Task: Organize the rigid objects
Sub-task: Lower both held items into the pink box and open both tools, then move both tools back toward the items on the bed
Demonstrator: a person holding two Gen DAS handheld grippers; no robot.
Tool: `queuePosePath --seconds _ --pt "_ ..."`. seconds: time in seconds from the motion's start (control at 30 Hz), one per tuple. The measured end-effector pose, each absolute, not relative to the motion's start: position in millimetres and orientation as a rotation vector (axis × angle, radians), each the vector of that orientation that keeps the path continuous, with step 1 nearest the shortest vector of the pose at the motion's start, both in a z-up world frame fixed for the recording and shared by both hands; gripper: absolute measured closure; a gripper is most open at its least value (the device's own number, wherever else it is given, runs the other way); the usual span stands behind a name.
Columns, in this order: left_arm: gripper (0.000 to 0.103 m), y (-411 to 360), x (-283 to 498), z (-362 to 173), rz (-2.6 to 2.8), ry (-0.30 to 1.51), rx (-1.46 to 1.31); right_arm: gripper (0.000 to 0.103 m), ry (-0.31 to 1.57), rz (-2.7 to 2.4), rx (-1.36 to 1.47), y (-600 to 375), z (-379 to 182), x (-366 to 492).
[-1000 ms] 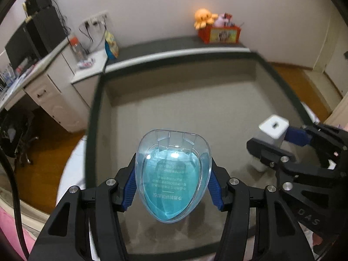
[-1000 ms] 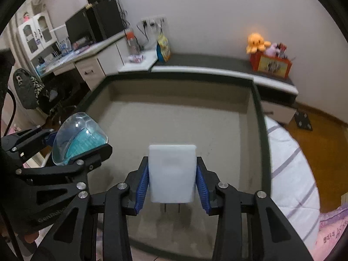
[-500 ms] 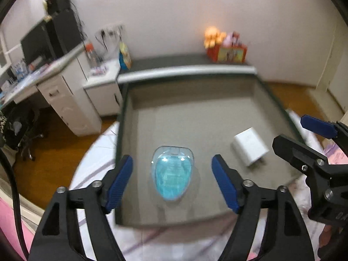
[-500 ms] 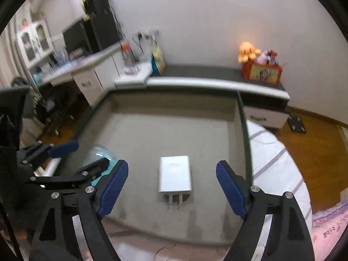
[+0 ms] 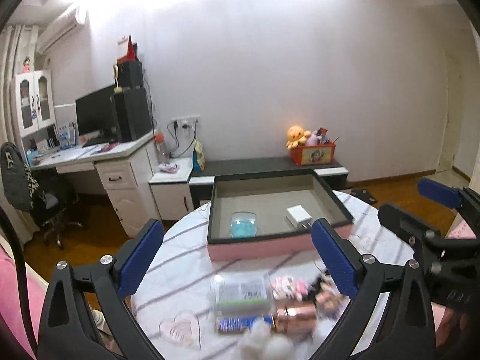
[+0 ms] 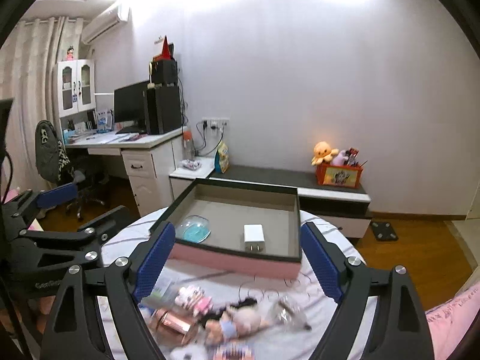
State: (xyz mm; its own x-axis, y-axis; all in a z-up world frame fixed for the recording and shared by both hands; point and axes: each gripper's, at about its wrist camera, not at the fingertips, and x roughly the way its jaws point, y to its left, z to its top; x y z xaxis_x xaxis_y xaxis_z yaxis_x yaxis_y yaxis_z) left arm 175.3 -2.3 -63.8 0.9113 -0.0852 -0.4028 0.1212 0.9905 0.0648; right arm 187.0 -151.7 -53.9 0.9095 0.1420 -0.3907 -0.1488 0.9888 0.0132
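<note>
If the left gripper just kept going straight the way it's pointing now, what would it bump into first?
Probably the pink tray: the open left gripper points slightly downward at its near wall, passing over the blurred clutter on the table. Depth is hard to judge, so it could clip that clutter first.

Left gripper and right gripper just opened wide, both empty.

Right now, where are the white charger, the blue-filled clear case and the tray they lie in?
charger (image 6: 253,233): right wrist view, its top face.
case (image 5: 244,224): left wrist view, its clear lid.
tray (image 6: 237,259): right wrist view, its pink front wall.
</note>
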Motion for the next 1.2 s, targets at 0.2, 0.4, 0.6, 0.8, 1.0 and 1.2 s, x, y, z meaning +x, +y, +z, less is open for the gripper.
queuePosePath --seconds 0.2,0.4,0.6,0.8,1.0,1.2 --pt "0.003 -5 118 -59 -0.059 0.327 0.096 0.016 0.334 0.119 -0.002 -152 -51 125" --pt "0.002 -10 83 -53 -0.029 0.270 0.085 0.016 0.295 0.089 -0.019 -150 -48 83" --pt "0.002 -13 59 -47 -0.038 0.243 0.076 0.016 0.264 0.068 -0.007 -158 -46 51" --pt "0.002 -13 48 -44 -0.024 0.215 0.058 0.016 0.245 0.058 -0.007 -159 -42 39" --pt "0.002 -8 44 -41 -0.018 0.194 0.040 0.016 0.230 0.052 -0.010 -158 -42 35" --pt "0.002 -8 49 -45 -0.017 0.208 0.038 0.016 0.242 0.046 -0.021 -158 -41 36"
